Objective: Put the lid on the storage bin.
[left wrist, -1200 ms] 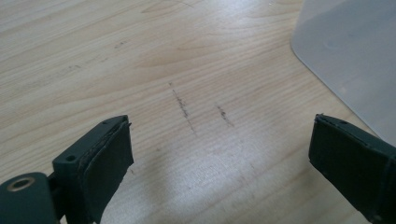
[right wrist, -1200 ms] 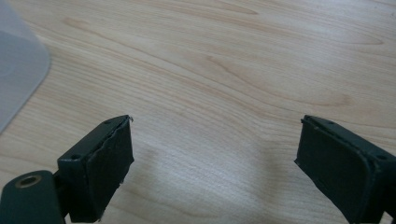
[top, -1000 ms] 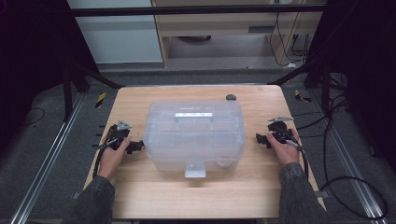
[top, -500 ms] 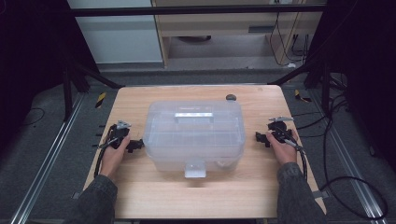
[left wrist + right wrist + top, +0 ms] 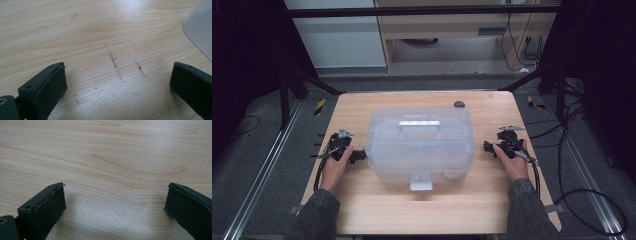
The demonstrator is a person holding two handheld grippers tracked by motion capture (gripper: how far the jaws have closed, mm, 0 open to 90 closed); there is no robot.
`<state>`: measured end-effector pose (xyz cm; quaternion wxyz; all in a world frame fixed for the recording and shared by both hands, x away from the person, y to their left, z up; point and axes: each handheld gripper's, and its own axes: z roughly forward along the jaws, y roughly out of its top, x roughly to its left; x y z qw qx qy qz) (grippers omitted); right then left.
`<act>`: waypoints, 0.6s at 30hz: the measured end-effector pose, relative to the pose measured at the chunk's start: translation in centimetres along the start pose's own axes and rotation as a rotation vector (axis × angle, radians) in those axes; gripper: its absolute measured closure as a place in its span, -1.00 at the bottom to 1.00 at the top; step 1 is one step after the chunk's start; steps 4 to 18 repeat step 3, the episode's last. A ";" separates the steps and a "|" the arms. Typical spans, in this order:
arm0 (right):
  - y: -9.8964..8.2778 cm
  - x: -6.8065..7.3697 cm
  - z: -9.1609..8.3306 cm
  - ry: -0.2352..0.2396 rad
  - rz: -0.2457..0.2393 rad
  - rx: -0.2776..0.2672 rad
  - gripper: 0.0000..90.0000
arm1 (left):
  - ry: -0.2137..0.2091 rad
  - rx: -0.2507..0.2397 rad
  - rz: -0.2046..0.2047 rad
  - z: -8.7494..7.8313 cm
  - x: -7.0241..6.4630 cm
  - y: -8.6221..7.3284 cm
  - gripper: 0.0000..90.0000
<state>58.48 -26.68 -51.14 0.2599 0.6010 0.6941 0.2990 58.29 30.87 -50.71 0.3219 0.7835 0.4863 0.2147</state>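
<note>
Clear, lidded plastic storage box (image 5: 419, 144) with a moulded top handle and a front latch, standing mid-way on the pale wooden tabletop (image 5: 422, 207). Left gripper (image 5: 357, 156) just beside the box's left wall, jaws released and just opened wider, bare wood between them; a curved corner of the box cut off at the frame's edge in the left gripper view (image 5: 200, 30). Right gripper (image 5: 487, 147) near the box's right wall, a small gap between, jaws spread over bare wood. Small dark round object (image 5: 459, 104) behind the box, too small to identify. Box contents hazy through the plastic.
</note>
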 end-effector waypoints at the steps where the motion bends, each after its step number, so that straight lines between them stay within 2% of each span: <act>1: 0.0 0.0 0.0 -0.005 0.002 0.003 -0.95 | 0.000 0.000 -0.001 0.0 0.0 0.0 -1.00; 18: 0.0 0.0 0.0 -0.006 0.004 0.002 -0.96 | 0.000 -0.001 -0.001 0.0 0.0 0.0 -1.00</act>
